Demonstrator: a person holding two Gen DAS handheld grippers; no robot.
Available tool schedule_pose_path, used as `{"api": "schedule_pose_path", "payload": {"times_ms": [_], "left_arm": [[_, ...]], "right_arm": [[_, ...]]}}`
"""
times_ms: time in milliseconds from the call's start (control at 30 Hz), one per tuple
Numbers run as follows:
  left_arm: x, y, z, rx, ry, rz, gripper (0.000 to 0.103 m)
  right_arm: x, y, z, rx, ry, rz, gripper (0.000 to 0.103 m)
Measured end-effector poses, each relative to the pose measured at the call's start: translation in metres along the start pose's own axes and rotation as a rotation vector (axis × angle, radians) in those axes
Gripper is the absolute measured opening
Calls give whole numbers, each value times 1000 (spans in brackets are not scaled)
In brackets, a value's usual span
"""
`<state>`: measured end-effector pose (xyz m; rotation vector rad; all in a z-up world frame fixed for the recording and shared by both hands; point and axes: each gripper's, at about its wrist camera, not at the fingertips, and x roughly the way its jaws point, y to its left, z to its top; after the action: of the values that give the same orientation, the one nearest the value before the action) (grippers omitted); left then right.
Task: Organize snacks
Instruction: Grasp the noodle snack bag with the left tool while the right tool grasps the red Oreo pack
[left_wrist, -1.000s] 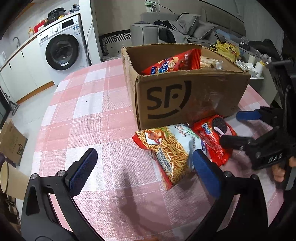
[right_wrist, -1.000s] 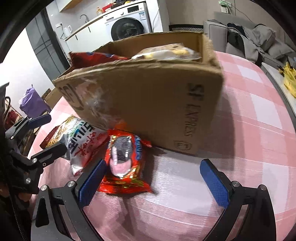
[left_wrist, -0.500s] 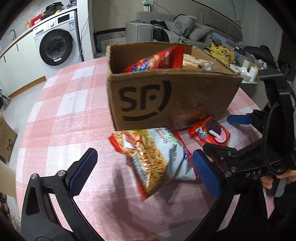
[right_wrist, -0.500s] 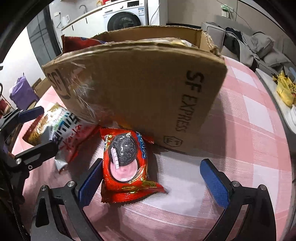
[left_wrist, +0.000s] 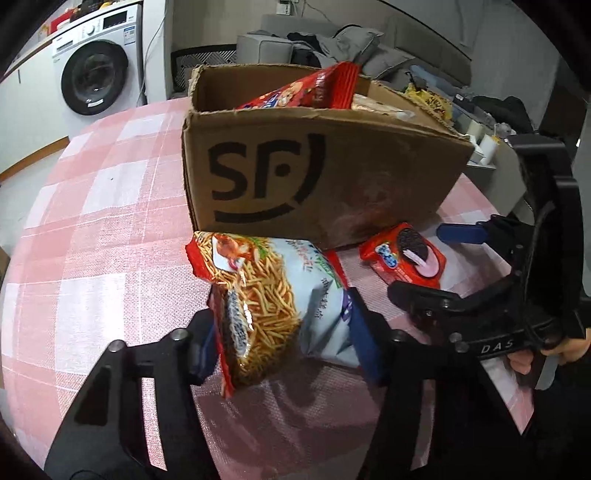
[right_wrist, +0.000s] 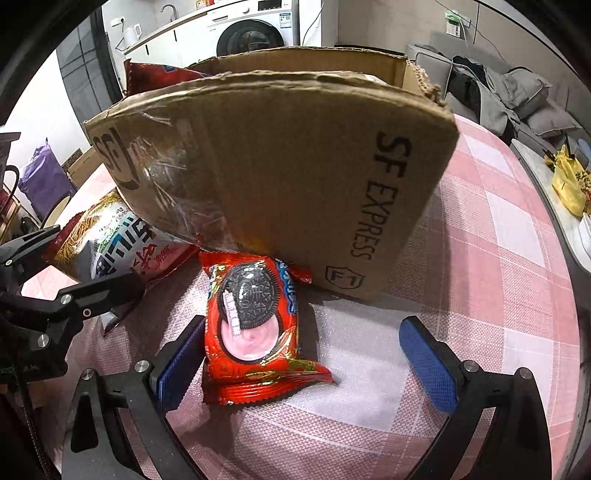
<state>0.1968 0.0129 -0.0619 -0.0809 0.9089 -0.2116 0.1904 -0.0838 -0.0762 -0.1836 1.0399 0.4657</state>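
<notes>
Crinkly foil is the risk: your left gripper (left_wrist: 282, 343) pinches the noodle-snack bag (left_wrist: 273, 295) by the cardboard box (left_wrist: 317, 177), and it may slip. Your right gripper (right_wrist: 299, 354) is spread around the Oreo pack (right_wrist: 255, 325).

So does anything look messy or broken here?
A little. The cardboard box has a ragged, torn top edge and crinkled tape on its side. Two snacks are outside it on the table: the cookie pack and the noodle snack bag, which the left gripper is squeezing.
</notes>
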Motion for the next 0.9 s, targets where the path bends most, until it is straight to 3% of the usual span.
{"api": "schedule_pose_path", "payload": {"times_ms": [267, 633, 767, 833, 900], "left_arm": [[-9, -2, 1, 29, -10, -23, 53], [-24, -1, -6, 50, -42, -9, 53], [-30, -2, -6, 51, -49, -6, 53], [-33, -3, -6, 53, -53, -4, 53], [-35, -3, -6, 54, -60, -4, 53]], "right_arm": [[-6, 3, 4, -11, -2, 66, 101], [-10, 21, 3, -75, -35, 49, 71], [-13, 32, -4, -116, -37, 71, 49], [-16, 37, -6, -131, -35, 79, 46], [-20, 44, -6, -118, -31, 140, 45]]}}
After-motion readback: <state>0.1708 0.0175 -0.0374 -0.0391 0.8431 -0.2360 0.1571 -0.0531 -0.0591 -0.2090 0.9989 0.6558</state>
